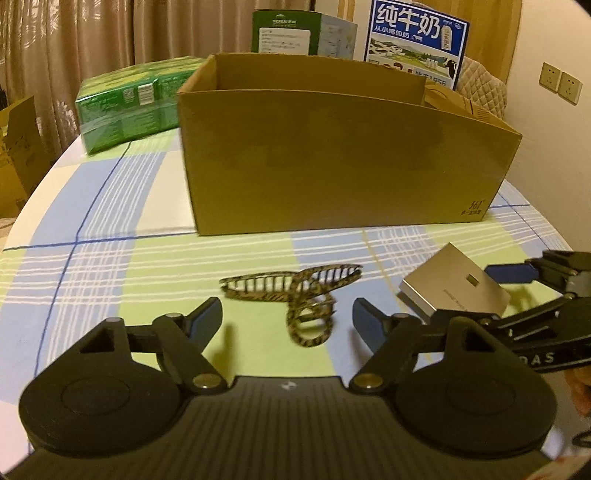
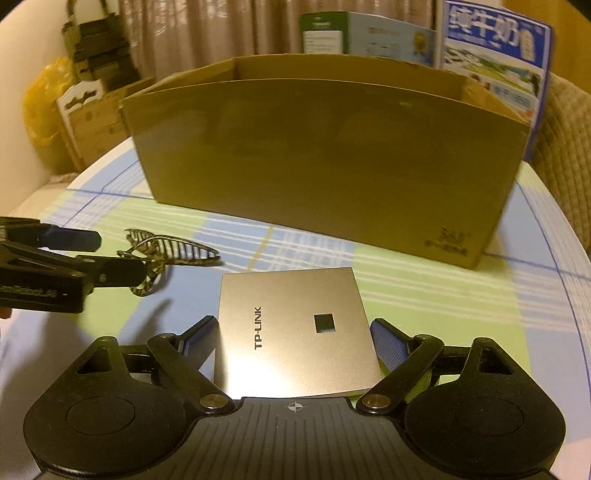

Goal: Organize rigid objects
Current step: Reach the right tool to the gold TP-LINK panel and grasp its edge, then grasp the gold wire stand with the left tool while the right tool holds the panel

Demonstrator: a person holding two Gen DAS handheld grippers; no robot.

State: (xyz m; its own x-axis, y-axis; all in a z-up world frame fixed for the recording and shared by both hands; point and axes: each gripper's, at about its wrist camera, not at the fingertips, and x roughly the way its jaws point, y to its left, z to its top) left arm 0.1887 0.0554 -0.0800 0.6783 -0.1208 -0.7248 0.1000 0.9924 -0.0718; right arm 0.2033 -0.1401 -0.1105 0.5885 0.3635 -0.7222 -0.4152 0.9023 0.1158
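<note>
A tiger-striped hair claw clip (image 1: 295,295) lies on the checked tablecloth (image 1: 110,258). My left gripper (image 1: 286,319) is open, and the clip's ring handle sits between its fingers without touching either pad. In the right wrist view the clip (image 2: 173,251) lies just past the left gripper (image 2: 107,254). A flat silver TP-LINK box (image 2: 295,332) sits between my right gripper's (image 2: 293,328) fingers, with both pads against its side edges. The left wrist view shows that silver box (image 1: 454,291) at the right, slightly tilted, with a right gripper finger (image 1: 511,273) beside it.
A large open cardboard box (image 1: 332,166) stands just behind the objects; its inside is hidden. A green wrapped pack (image 1: 129,107) sits at the back left, and a blue milk carton box (image 1: 417,40) and a green box (image 1: 288,31) stand behind. The round table edge (image 1: 22,229) curves on the left.
</note>
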